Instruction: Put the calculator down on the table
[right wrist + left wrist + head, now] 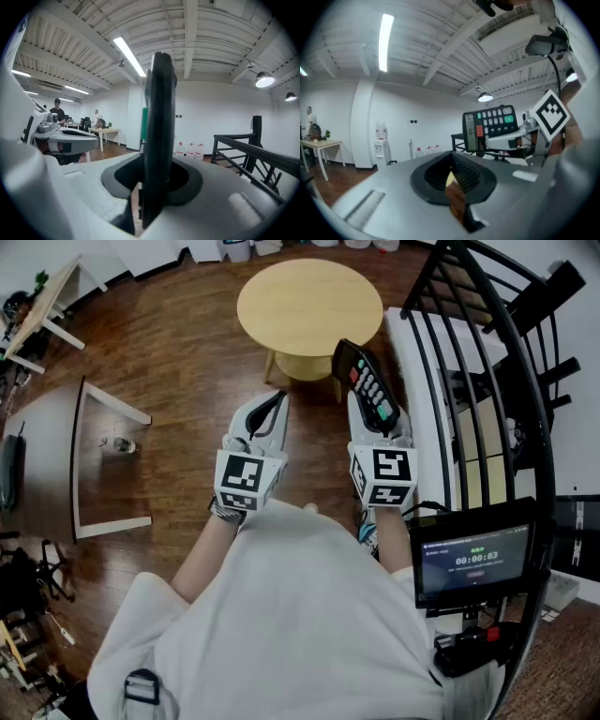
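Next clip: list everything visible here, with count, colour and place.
calculator: one, black with coloured keys, held edge-up in front of the person
round table: one, light wood, ahead of both grippers
desk: one, dark, at left
railing: one, black, at right
screen: one, black, showing a timer, lower right
water dispenser: one, white, against the far wall
water bottles: three, clear, on the floor by the far wall
left hand-held gripper: one, white, shut, empty
right hand-held gripper: one, white, shut on the calculator
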{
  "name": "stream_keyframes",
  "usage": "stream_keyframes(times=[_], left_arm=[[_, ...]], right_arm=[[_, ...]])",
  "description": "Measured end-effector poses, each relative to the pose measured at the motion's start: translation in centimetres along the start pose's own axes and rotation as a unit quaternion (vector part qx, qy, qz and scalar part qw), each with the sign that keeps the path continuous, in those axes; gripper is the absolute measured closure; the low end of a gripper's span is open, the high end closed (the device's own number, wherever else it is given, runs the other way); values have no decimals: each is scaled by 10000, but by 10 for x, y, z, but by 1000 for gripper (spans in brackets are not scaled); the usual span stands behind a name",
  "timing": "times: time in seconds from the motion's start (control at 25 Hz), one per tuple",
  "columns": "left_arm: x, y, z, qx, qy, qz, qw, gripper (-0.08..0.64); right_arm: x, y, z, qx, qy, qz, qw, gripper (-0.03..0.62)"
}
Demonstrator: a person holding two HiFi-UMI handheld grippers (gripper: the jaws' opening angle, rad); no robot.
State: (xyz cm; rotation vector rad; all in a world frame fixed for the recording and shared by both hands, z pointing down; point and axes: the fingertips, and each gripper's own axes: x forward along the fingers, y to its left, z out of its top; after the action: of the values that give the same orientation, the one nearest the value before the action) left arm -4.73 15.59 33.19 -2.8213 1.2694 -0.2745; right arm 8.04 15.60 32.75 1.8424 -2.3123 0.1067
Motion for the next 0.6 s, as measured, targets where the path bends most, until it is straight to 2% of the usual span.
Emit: stream_keyframes(times=[0.16,0.32,0.6], left_arm=[[1,-6,-9,129,118,34,9998,572],[9,-22,-13,-15,176,-106,9998,574],[37,-22,-16,82,277,-191,9994,572]], right_arm=[[-5,-3,-5,10,-31,-1,10000,479],[-8,-16,-18,158,72,-27,9998,479],[4,-41,-28,286,179,-166,9993,479]])
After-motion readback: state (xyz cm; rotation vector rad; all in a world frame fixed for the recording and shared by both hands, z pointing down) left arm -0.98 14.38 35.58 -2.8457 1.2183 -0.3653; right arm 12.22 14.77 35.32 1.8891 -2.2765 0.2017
